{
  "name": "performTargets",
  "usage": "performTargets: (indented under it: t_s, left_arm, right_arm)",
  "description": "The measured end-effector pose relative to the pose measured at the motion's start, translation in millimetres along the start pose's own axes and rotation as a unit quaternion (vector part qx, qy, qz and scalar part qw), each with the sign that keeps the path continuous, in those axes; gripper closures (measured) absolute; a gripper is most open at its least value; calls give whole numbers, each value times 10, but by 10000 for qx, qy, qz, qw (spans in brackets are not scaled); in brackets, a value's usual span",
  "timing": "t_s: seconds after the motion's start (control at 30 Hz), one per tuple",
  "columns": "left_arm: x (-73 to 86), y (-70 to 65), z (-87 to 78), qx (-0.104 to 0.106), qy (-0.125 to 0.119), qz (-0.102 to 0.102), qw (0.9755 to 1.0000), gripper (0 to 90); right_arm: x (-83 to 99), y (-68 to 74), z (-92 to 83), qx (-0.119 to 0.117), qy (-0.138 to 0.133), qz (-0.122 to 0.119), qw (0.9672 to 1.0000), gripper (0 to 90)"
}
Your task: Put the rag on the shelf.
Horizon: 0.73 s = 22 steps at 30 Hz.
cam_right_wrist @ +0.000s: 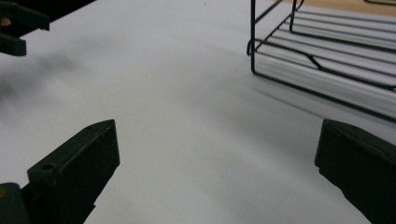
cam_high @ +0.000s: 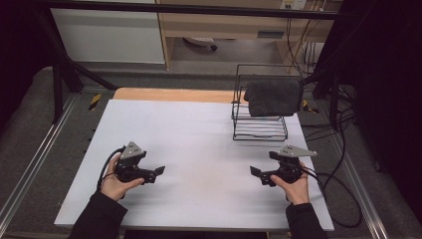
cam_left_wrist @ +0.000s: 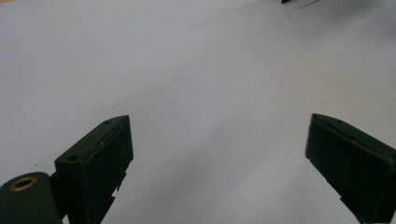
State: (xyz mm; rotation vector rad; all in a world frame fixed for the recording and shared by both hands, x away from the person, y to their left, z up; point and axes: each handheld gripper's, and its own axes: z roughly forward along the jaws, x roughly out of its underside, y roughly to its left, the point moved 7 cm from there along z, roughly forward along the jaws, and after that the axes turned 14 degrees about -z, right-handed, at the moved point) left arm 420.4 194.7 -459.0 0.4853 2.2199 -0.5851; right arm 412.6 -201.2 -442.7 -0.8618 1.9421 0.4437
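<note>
My left gripper (cam_high: 160, 170) rests low over the white table (cam_high: 199, 144) at the front left, held in a hand, jaws pointing right. In the left gripper view its jaws (cam_left_wrist: 219, 154) stand wide apart with bare table between them. My right gripper (cam_high: 254, 172) sits at the front right, jaws pointing left toward the other one. Its own view shows the right gripper (cam_right_wrist: 219, 163) open and empty, with the left gripper (cam_right_wrist: 18, 28) far off at the top left. A black wire rack (cam_high: 259, 119) stands at the back right with a dark grey cloth (cam_high: 273, 97) draped over it.
The wire rack's base (cam_right_wrist: 327, 56) lies ahead and to the right of the right gripper's jaws. Black cables (cam_high: 343, 189) trail off the table's right edge. A wooden strip (cam_high: 174, 94) borders the table's far edge. Metal rails (cam_high: 30, 164) run along both sides.
</note>
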Motion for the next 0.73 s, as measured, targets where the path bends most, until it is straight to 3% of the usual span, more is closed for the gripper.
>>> performTargets:
  t_s: [0.13, 0.47, 0.73]
  left_arm:
    - [112, 56, -61, 0, 7, 65, 10000, 75]
    - [344, 202, -176, -38, 43, -72, 10000, 75]
    - [404, 205, -169, -44, 116, -31, 9999, 75]
  right_arm:
    - [162, 9, -6, -45, 113, -25, 9999, 8]
    - [472, -16, -84, -75, 271, -17, 9996, 10]
    - [544, -8, -54, -117, 440, -43, 9990, 9]
